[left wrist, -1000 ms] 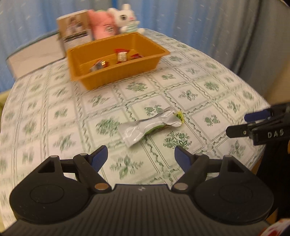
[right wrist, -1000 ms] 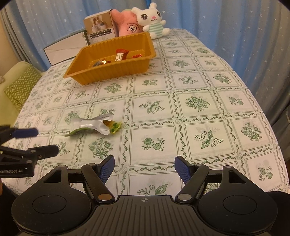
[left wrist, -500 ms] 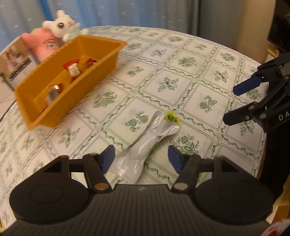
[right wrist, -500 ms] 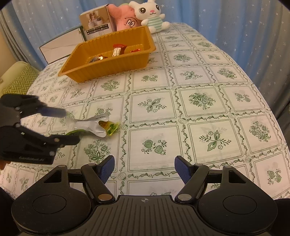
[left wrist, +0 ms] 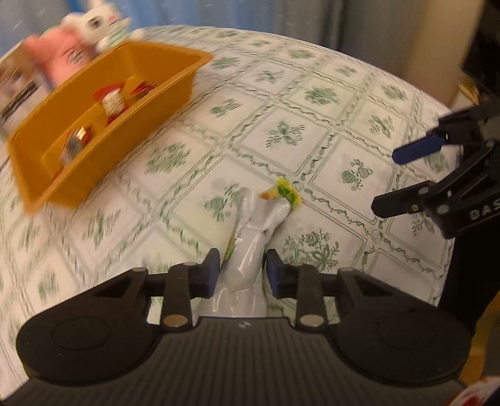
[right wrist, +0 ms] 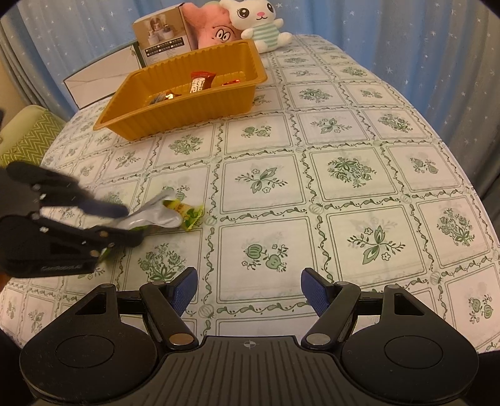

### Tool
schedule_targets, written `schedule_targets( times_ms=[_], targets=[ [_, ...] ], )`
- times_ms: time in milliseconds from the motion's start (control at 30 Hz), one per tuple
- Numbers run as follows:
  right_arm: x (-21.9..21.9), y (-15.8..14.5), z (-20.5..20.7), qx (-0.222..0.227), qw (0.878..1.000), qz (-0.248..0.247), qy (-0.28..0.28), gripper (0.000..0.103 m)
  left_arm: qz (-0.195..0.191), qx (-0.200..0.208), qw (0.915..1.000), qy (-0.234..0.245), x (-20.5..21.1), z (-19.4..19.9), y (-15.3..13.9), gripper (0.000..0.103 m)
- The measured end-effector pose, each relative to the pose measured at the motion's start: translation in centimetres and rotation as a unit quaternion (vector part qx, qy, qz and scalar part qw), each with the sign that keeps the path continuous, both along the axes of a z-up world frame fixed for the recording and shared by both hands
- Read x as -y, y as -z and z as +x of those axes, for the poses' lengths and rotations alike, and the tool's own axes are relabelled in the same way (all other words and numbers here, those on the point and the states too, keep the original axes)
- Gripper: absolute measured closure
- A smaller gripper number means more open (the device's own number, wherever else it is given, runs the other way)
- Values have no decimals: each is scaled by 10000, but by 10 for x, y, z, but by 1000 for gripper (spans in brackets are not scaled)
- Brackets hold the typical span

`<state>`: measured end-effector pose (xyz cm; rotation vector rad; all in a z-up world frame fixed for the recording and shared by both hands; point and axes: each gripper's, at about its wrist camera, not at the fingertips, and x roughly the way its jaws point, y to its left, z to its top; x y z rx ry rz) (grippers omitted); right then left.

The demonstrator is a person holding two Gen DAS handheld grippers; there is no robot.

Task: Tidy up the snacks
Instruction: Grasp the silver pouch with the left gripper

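A silver snack packet [left wrist: 254, 237] with a yellow-green end lies on the patterned tablecloth. My left gripper [left wrist: 243, 271] is shut on the snack packet, its blue pads pressed to both sides of it; the right wrist view shows the left gripper [right wrist: 129, 223] on the packet [right wrist: 162, 215]. An orange tray [right wrist: 187, 106] at the back holds a few wrapped snacks [right wrist: 200, 81]; it also shows in the left wrist view [left wrist: 103, 125]. My right gripper [right wrist: 249, 289] is open and empty above the table's front; it appears at the right in the left wrist view [left wrist: 403, 181].
Behind the tray stand a printed box [right wrist: 162, 37], a pink plush [right wrist: 212, 29] and a white bunny plush [right wrist: 259, 20]. A white box [right wrist: 100, 78] lies at back left. A green cushion [right wrist: 26, 137] sits beyond the table's left edge. Blue curtains hang behind.
My left gripper moved forward over the packet and closed on it. The right gripper stayed open and nearly still.
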<state>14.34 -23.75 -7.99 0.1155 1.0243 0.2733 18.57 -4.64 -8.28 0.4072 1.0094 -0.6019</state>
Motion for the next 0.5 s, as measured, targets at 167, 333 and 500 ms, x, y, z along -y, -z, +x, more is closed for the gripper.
schedule_targets(
  times_ms=[167, 333, 500],
  targets=[
    [-8, 2, 5, 88, 9997, -6, -211, 30, -337, -122, 9921, -1202, -29, -20, -2, 76],
    [-27, 2, 12, 453, 9947, -71, -924, 30, -484, -56, 9768, -2083, -44, -32, -2, 76],
    [-50, 7, 20, 922, 9779, -430, -1826, 30, -710, 44, 9621, -2631, -51, -35, 0, 76]
  ],
)
